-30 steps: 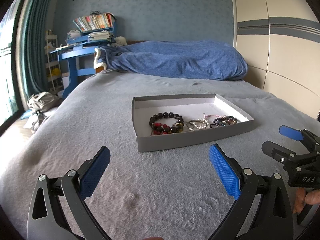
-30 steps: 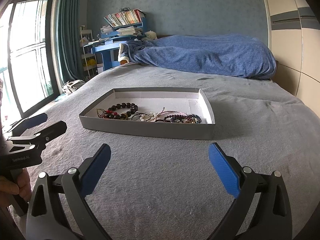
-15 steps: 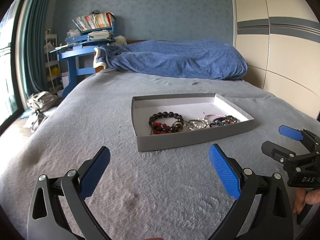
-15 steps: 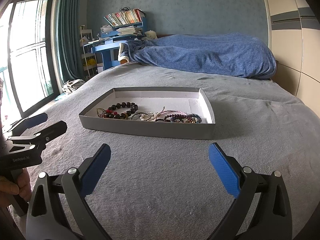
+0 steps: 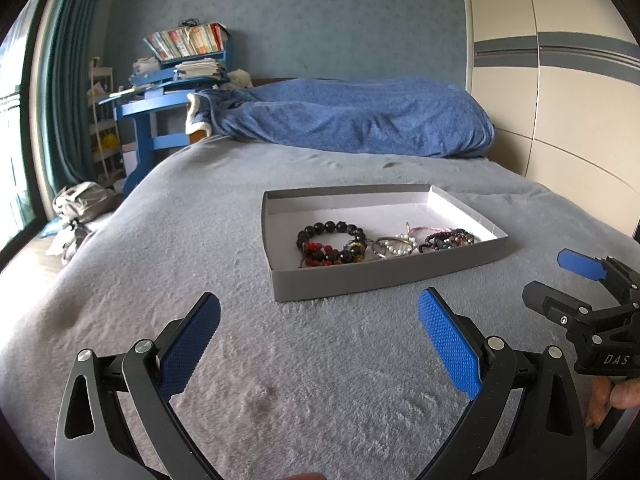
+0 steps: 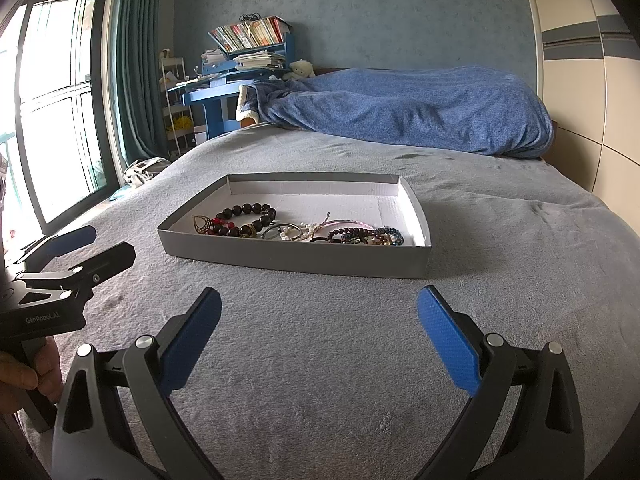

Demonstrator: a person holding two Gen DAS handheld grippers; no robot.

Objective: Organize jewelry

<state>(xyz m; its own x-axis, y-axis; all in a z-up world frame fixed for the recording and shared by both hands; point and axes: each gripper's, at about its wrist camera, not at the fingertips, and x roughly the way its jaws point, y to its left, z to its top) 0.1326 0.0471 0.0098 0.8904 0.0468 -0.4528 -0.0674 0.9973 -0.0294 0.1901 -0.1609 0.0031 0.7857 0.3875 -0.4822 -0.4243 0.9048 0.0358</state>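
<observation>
While both grippers' fingers spread empty, beaded bracelets [image 5: 332,242] lie tangled inside grey tray [image 5: 384,278].

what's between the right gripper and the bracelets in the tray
Only the tray's near wall. The right gripper hangs open over bare grey bedspread, with nothing lying between it and the tray. The bracelets lie just behind that low wall, so the gripper would likely need to come over it from above.

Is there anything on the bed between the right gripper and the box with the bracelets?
No, only bare grey blanket lies between the right gripper and the grey box. The right wrist view shows it best.
</observation>
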